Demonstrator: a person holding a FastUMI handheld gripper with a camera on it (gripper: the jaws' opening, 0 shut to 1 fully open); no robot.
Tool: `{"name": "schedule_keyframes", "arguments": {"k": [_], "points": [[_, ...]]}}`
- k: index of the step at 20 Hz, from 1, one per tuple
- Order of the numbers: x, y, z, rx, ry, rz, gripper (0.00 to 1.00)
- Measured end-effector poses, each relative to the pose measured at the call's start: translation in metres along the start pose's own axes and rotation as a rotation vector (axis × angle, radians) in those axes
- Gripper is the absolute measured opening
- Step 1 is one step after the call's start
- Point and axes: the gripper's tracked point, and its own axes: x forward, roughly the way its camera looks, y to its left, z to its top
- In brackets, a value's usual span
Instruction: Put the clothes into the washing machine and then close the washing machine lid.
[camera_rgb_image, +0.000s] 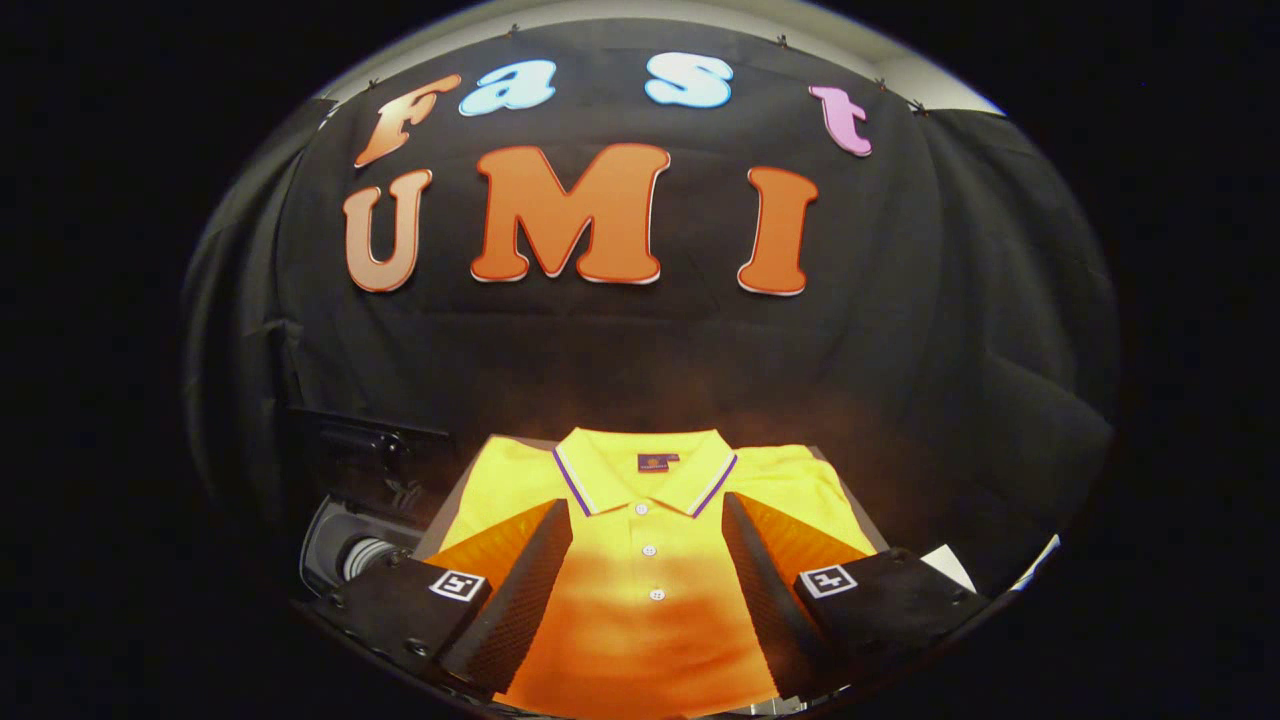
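Yellow polo shirt (650, 530) flat on table, fingers (520, 580) apart above it, possibly washing machine (360, 540) left.

On each of my gripper (647, 520) fingers (520, 580) sits a square black-and-white marker tag (457, 585), a coded pattern, not words. The yellow polo shirt (650, 560) carries a small dark neck label (657, 462) (too small to read). My fingers stand spread above the shirt.
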Motion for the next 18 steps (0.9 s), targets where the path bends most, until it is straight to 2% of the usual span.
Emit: {"name": "schedule_keyframes", "arguments": {"k": [4,10,12,18], "points": [[0.029,-0.005,-0.022,0.033,0.137,0.017,0.98],[0.047,-0.011,-0.047,0.086,0.284,0.025,0.98],[0.050,-0.012,-0.044,0.112,0.310,0.019,0.98],[0.049,-0.007,-0.044,0.080,0.439,0.028,0.98]]}}
